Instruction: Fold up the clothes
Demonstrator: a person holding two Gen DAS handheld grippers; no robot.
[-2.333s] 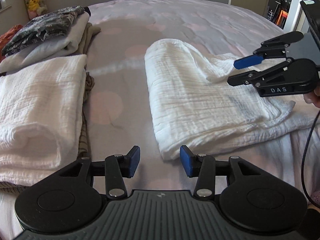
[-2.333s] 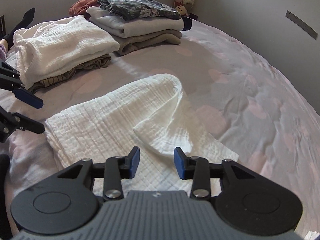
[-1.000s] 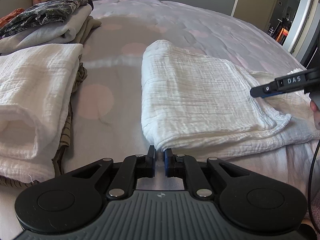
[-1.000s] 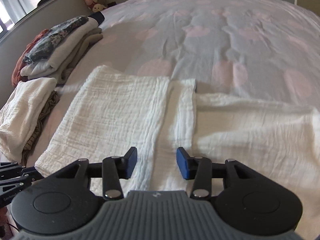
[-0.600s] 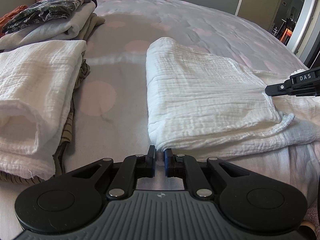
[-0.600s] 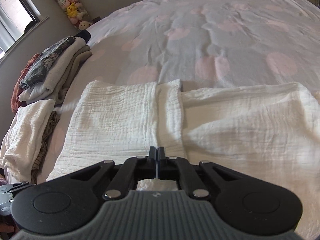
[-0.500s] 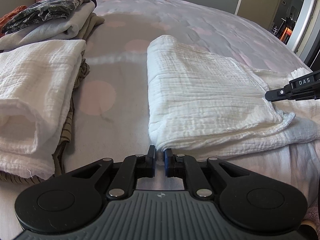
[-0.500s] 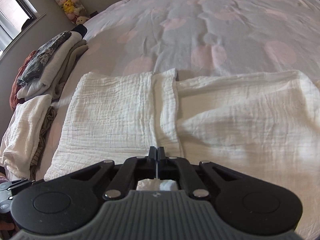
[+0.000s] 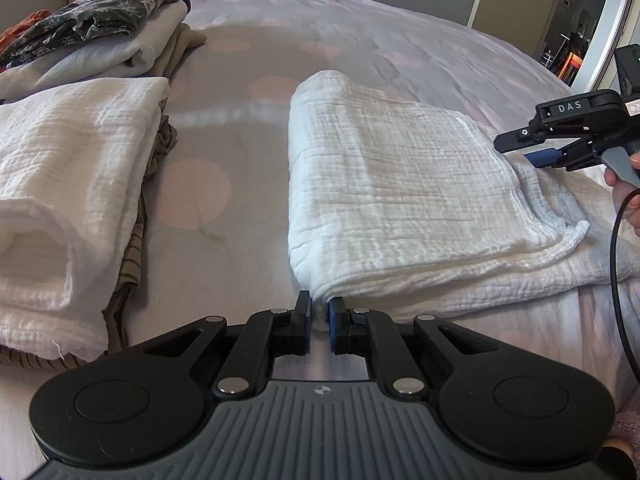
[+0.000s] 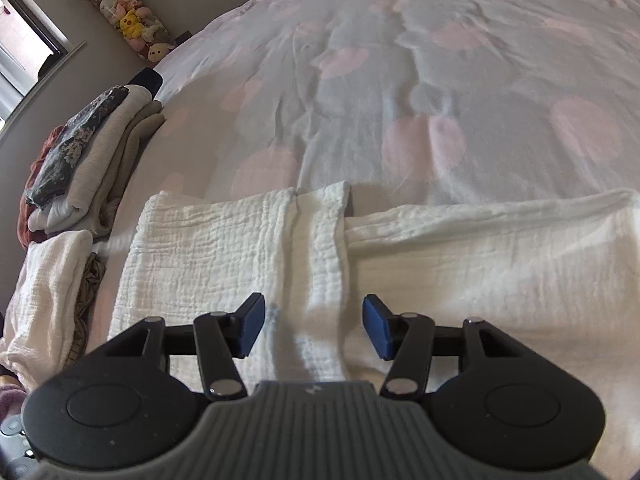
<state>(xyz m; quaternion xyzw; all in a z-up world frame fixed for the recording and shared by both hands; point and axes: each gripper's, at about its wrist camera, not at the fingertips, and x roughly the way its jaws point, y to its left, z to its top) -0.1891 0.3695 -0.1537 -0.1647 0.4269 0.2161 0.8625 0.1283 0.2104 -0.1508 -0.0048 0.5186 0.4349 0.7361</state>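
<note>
Our left gripper point(image 9: 319, 322) low, pointing forward, blue pads nearly together with thin bit of white cloth point(image 9: 400, 196) pinched between them. Our right gripper point(image 10: 313, 330) held higher, angled downward, fingers spread wide with nothing between pads. In left wrist view our right gripper point(image 9: 538, 152) reaches in from right edge, seen side-on (black linkage, one blue pad showing). Our right hand point(image 9: 624, 188) wraps its handle at frame edge, only fingers visible, black cable hanging down beside them.
</note>
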